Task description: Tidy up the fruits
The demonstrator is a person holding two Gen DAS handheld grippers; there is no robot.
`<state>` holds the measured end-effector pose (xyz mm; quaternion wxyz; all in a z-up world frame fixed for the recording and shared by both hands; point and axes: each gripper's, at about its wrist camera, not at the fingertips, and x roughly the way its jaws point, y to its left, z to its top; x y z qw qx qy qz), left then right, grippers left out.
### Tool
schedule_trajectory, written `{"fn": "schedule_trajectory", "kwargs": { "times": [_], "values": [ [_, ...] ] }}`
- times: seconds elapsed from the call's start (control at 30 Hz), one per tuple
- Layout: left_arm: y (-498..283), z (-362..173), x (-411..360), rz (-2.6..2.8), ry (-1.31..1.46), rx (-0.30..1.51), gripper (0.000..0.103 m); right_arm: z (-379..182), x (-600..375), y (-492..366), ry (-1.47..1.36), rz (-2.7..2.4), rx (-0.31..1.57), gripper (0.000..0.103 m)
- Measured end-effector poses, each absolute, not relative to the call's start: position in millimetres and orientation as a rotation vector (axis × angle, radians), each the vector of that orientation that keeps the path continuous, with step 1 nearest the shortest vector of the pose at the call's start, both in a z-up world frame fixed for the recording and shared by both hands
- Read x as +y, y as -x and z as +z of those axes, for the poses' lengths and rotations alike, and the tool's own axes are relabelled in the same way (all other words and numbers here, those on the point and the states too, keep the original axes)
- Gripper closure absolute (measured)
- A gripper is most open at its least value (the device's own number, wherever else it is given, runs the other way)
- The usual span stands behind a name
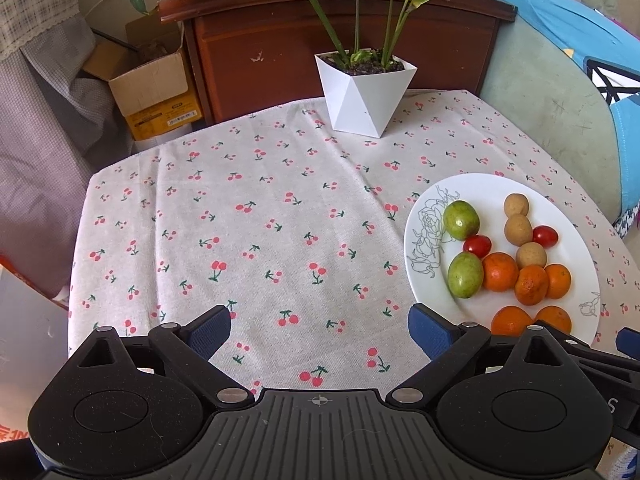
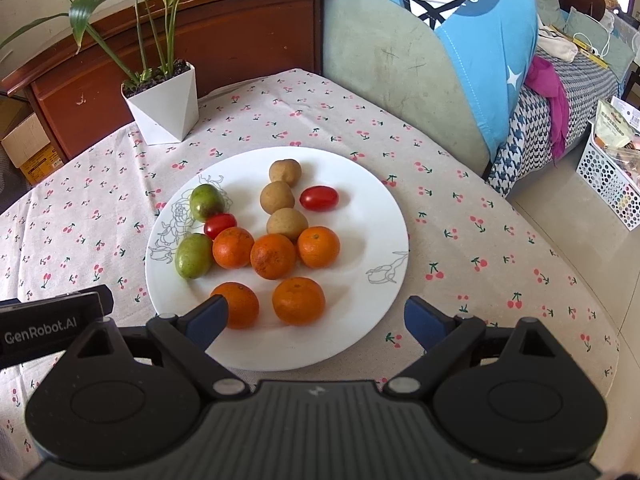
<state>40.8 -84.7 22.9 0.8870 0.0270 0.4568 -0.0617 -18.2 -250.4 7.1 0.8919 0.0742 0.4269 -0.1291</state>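
I take the white plate (image 2: 360, 332) as my landmark. Nearest me, my right gripper (image 2: 316, 320) hangs over the plate's near rim with its blue pads spread wide and nothing between them. My left gripper (image 1: 320, 332) is also spread and empty, over bare cherry-print tablecloth (image 1: 260, 220) to the left of the plate.

All the fruit I can see sits on the plate. Toward the near rim lie two mandarins (image 2: 298, 301), slightly apart. Behind them is a row of three more mandarins (image 2: 273, 256), close together. At the left end of that row is a green fruit (image 2: 194, 255), with a cherry tomato (image 2: 220, 225) and a second green fruit (image 2: 206, 202) just beyond. Towards the far rim run three tan round fruits (image 2: 277, 197), perhaps longans, with another cherry tomato (image 2: 319, 198) to their right. Beyond the plate stands a white potted plant (image 2: 164, 108).

The kinds are already loosely grouped, which fits either a finished sort or one needing tightening; I cannot tell which. If I do pick, I judge the near mandarin the easiest: straddle its widest part, close gently, and lift straight up so the neighbours do not roll.
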Motion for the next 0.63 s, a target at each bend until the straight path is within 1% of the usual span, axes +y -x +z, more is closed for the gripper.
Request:
{"fn": "schedule_trajectory", "kwargs": {
  "times": [0.4, 0.47, 0.5, 0.63],
  "values": [
    [-30, 22, -48, -0.081, -0.010, 0.925, 0.006, -1, -226, 22, -0.147, -0.108, 0.854, 0.009],
    [-25, 24, -39, -0.077, -0.004, 0.908, 0.004, -4, -218, 23, -0.142, -0.056, 0.855, 0.009],
    [-22, 24, -36, -0.078, 0.001, 0.902, 0.002, -6, -213, 24, -0.136, -0.034, 0.854, 0.009],
    [-12, 22, -28, -0.075, -0.035, 0.907, 0.002, -12, -185, 34, -0.047, 0.051, 0.838, 0.009]
  ]
}}
